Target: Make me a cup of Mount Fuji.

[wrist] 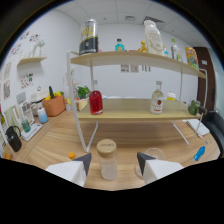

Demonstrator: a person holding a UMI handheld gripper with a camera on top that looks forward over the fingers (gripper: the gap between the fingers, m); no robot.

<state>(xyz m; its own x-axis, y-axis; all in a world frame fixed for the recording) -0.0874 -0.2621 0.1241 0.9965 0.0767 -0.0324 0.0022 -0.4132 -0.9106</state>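
Red bottle [96, 102], tan-lidded clear jar [107, 160]

Lidded jar [107, 160] between the fingers [83, 161], shelf rack [135, 111] beyond, bottle [95, 102] on its lower shelf

White walls [107, 37] and a panelled ceiling [107, 10] with a vent. Wooden table [55, 140] carrying a two-tier white-framed wooden rack [132, 60]. Small wall shelf [31, 60] beyond the table's left edge; dark door [206, 62] on the right.

A clear jar [107, 160] with a wooden lid stands upright between the open tongs [114, 163].
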